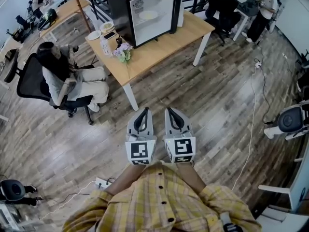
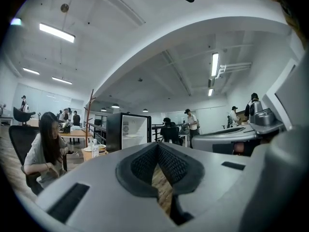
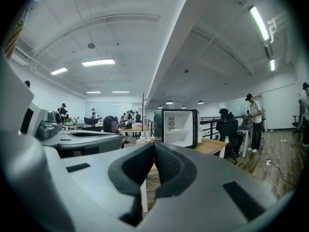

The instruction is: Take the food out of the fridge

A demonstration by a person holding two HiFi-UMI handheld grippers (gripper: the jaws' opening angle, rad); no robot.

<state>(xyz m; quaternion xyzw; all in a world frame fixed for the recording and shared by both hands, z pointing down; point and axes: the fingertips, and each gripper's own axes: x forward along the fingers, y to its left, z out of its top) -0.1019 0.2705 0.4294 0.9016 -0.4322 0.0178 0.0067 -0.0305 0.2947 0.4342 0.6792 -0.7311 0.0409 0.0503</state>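
A black mini fridge (image 1: 145, 11) with a glass door stands on a wooden table (image 1: 159, 45) at the top of the head view. Through the door a pale plate of food (image 1: 148, 15) shows on a shelf. My left gripper (image 1: 141, 117) and right gripper (image 1: 175, 116) are held side by side over the wooden floor, well short of the table, both pointing toward it. Both are shut with nothing between the pads. The fridge (image 2: 128, 132) appears small and far beyond the left gripper (image 2: 157, 146), and the fridge (image 3: 179, 128) likewise beyond the right gripper (image 3: 154, 146).
A person (image 1: 63, 76) sits in an office chair at the table's left end. Flowers (image 1: 123, 52), a bottle and plates (image 1: 94, 35) crowd the table's left side. A white cable (image 1: 251, 110) runs over the floor at right, and a power strip (image 1: 102, 182) lies lower left.
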